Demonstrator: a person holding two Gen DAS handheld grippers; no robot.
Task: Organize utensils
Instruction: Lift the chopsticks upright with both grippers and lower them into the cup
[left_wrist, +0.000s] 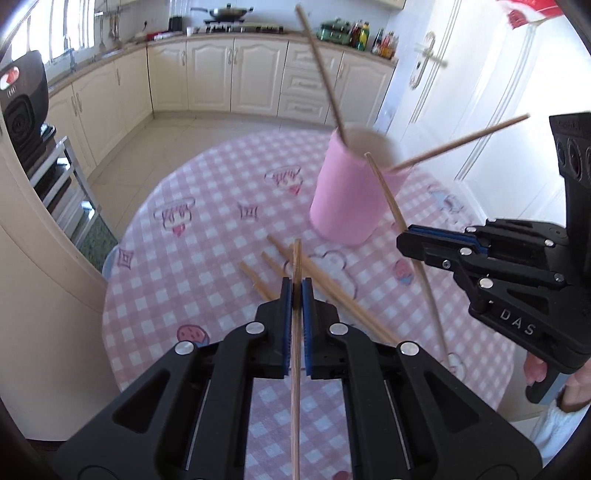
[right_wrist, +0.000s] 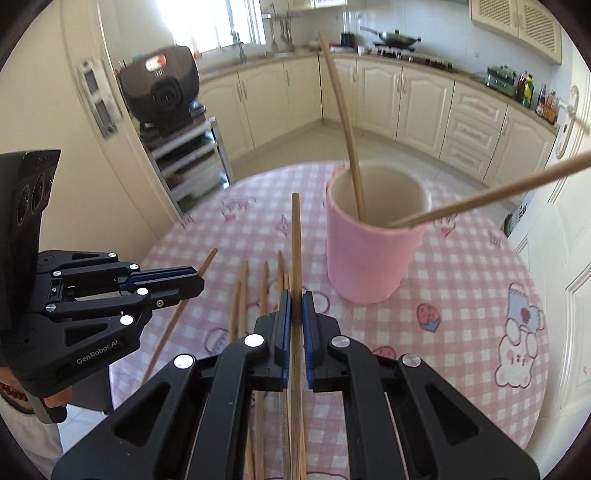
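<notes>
Left gripper (left_wrist: 296, 286) was raised over the near part of the round table (left_wrist: 155, 258), pointed toward the kitchen cabinets (left_wrist: 236, 74). Its blue-padded jaws were closed on one chopstick (left_wrist: 296, 258), which ran lengthwise between them and stuck out a little past the tips. In the right wrist view the same gripper (right_wrist: 197, 282) came in from the left, held roughly level, with its chopstick (right_wrist: 173, 317) slanting down and back beneath it.

Right gripper (right_wrist: 294, 299) was likewise held above the table, aimed at the space just left of the pink cup (right_wrist: 365, 262). Jaws pinched tight on a second chopstick (right_wrist: 295, 229), tip projecting well forward. Seen from the left wrist it (left_wrist: 404, 240) entered from the right, and its long chopstick (left_wrist: 388, 195) leaned up toward the cup's rim (touching or only overlapping, could not tell).

Pink cup (left_wrist: 347, 199) stood upright on the checked tablecloth, two chopsticks (right_wrist: 347, 122) already inside, leaning apart against the rim. Several loose chopsticks (right_wrist: 240, 295) lay on the cloth beside the cup, beneath both grippers.
</notes>
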